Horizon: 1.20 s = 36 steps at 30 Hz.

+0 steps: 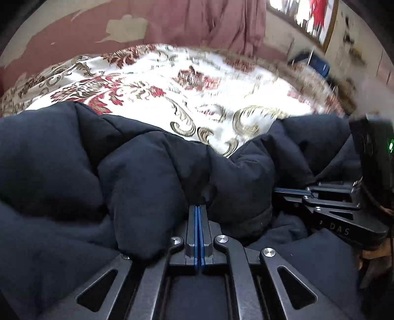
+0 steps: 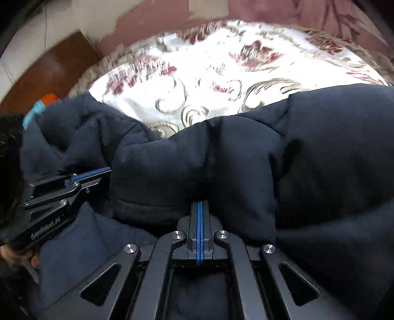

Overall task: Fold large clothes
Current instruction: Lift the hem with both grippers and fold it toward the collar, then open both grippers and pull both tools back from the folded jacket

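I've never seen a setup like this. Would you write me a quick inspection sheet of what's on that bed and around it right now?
Surface: bed under a white floral bedspread, red and gold pattern.
Job's things: dark navy puffer jacket, bunched along the near edge of the bed.
Clutter: small orange and blue item beside the bed, too blurred to identify.
Grippers: left gripper shut, tips buried in jacket fabric; right gripper shut, likewise pinching a fold. They sit side by side.
Cables: nothing seen.
Surroundings: pink wall with peeling paint, pink curtain, framed window or mirror, blue box, brown wooden furniture.
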Motion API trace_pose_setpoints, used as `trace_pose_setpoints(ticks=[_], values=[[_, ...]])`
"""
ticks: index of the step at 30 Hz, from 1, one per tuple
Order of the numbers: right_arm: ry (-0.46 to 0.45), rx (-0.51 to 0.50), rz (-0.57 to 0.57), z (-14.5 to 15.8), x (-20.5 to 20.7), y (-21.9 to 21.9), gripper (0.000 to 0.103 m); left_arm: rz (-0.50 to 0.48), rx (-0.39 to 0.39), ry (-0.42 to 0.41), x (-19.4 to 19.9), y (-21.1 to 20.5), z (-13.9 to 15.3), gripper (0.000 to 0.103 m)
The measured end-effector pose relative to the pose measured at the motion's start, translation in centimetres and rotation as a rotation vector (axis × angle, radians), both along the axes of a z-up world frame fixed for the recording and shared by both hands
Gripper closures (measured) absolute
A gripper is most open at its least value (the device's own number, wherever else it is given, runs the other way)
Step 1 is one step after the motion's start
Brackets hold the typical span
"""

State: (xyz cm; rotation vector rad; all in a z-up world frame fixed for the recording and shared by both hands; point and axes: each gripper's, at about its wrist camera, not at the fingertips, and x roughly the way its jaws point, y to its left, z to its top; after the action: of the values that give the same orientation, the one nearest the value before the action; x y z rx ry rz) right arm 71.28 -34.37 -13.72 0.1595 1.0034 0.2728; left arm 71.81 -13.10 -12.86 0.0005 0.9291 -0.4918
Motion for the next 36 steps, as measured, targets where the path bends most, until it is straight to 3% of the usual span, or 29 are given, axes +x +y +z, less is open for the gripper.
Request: trace_pose_setpoints(ticks=[2,4,8,14,22,23,25,26,30,32,33,34,36], values=[[-0.069,0.011,-0.067,1.3,-1.5,-1.2,0.103,0.029,-0.065,-0.003,-0.5,1.2,0.3,0.099],[-0.124,0.024,-0.144,2.1,-2.4,-2.4,0.103,0.054,-0.076,-0.006,-0.6,1.5,0.2,0.099],[-0.066,-0.008,-0.154,0.4,-1.2,-1.9,0.103,0.063,0.008,0.001,-0.3,0.3,-0.3,0.099],[-0.088,-0.068,-0.161,-1.1,-0.4,-0.4,0.103,0.069,0.094,-0.009,0.7,-1.1,-1.1,0.099],[-0.146,-0.052,-0.167,0.2,-2.1,-0.8,0.101,0.081,0.006,-0.047,-0.3,0.1,0.4,0.099],[-0.152,-0.061,-0.173,0.6,-2.5,-0.8,0.099,0.089,0.012,-0.057,-0.5,0.1,0.8,0.099],[-0.173,-0.055,-0.175,1.5,-3.3,-1.0,0.087,0.109,0.024,-0.115,-1.7,0.3,2.2,0.098],[-0.190,-0.035,-0.171,2.1,-4.0,-1.2,0.072,0.116,0.019,-0.135,-2.2,0.5,2.7,0.097],[-0.261,-0.048,-0.179,4.0,-7.0,-1.4,0.038,0.148,-0.030,-0.174,-4.3,2.0,4.8,0.074],[-0.306,-0.077,-0.194,5.4,-9.1,-1.4,0.032,0.183,-0.025,-0.176,-5.3,2.7,5.8,0.054],[-0.319,-0.086,-0.201,5.9,-9.8,-1.5,0.031,0.197,-0.039,-0.188,-6.0,3.3,6.4,0.035],[-0.330,-0.096,-0.205,6.5,-10.6,-1.5,0.030,0.212,-0.058,-0.207,-6.7,3.7,7.0,0.023],[-0.344,-0.105,-0.202,7.8,-12.1,-1.6,0.022,0.250,-0.098,-0.240,-8.4,4.9,8.5,0.012]])
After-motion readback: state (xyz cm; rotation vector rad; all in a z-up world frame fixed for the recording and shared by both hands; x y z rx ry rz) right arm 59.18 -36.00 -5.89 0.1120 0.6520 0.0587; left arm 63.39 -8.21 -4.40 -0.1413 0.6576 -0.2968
